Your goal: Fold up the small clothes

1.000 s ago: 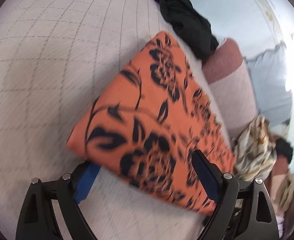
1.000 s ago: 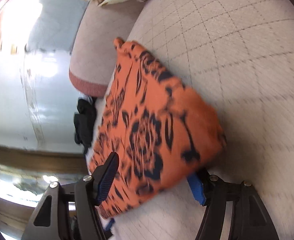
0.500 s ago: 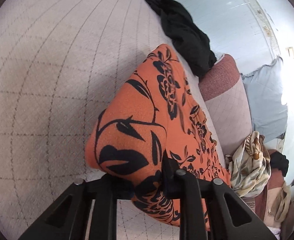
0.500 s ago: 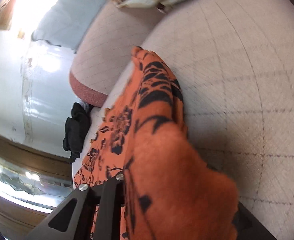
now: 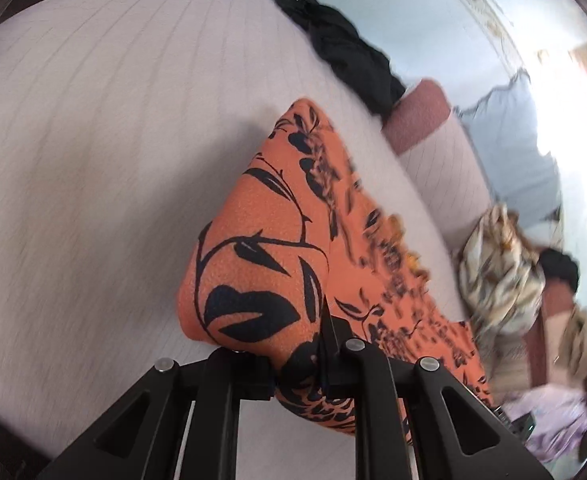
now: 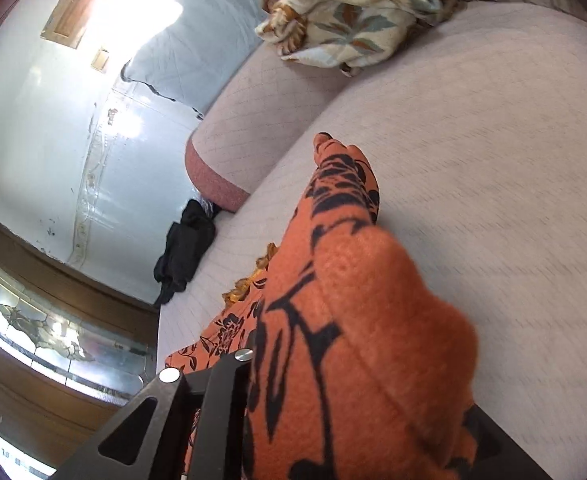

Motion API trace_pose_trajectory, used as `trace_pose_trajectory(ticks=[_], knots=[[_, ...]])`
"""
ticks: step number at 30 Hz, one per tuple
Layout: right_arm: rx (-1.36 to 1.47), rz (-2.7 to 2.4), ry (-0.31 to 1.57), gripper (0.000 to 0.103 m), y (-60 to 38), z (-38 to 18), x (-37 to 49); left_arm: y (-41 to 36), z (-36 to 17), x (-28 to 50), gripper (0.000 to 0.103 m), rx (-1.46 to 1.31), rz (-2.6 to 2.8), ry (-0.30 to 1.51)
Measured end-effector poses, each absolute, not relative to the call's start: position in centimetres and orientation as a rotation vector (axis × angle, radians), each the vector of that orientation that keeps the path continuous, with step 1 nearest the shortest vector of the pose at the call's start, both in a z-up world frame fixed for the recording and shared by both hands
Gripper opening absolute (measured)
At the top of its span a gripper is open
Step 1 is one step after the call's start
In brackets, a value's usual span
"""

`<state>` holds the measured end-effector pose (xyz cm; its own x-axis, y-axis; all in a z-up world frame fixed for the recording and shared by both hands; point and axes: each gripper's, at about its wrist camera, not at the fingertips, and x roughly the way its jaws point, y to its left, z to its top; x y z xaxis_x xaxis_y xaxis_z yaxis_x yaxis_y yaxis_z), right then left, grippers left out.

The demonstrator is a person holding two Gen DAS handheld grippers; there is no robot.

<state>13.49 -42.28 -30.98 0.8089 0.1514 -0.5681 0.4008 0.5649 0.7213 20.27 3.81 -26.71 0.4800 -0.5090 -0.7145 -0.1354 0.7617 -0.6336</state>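
An orange garment with black flowers (image 5: 277, 248) hangs lifted over the pale quilted sofa seat (image 5: 93, 160). My left gripper (image 5: 297, 368) is shut on its near corner, the cloth bunched between the black fingers. In the right wrist view the same orange garment (image 6: 353, 320) drapes thickly over my right gripper (image 6: 357, 420), which is shut on another corner; the right finger is mostly hidden under the cloth. The far end of the garment still trails on the seat.
A black garment (image 5: 349, 56) lies at the seat's far edge, also seen as the dark heap (image 6: 185, 248). A cream leaf-print cloth (image 6: 353, 12) rests on the sofa arm (image 6: 253, 112). A grey-blue cushion (image 5: 509, 136) sits beyond.
Both grippers went from open around the garment's corners to shut on them. They have since lifted the near edge off the seat, and the cloth now bunches up.
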Motion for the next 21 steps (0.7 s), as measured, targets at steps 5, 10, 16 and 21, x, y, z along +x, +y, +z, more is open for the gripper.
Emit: trace_pose_trajectory(ticks=[5,10,16,21], knots=[[1.05,-0.239,0.909,0.028,-43.2,-35.0,9.5,4.5,-27.9,20.3,0.026,-0.675,-0.271,1.106],[0.927,-0.402,0.833,0.066,-43.1,-31.4,5.2,6.1,-28.2,19.9,0.037,-0.735,-0.298,1.082],[0.623,-0.307,0.727,0.06,-37.8,-24.1,6.9,6.0,-27.8,19.6,0.037,-0.673,-0.297,1.042],[0.566,-0.079,0.847,0.027,-30.4,-26.1,13.6,5.0,-26.6,19.6,0.031,-0.598,-0.32,0.957]])
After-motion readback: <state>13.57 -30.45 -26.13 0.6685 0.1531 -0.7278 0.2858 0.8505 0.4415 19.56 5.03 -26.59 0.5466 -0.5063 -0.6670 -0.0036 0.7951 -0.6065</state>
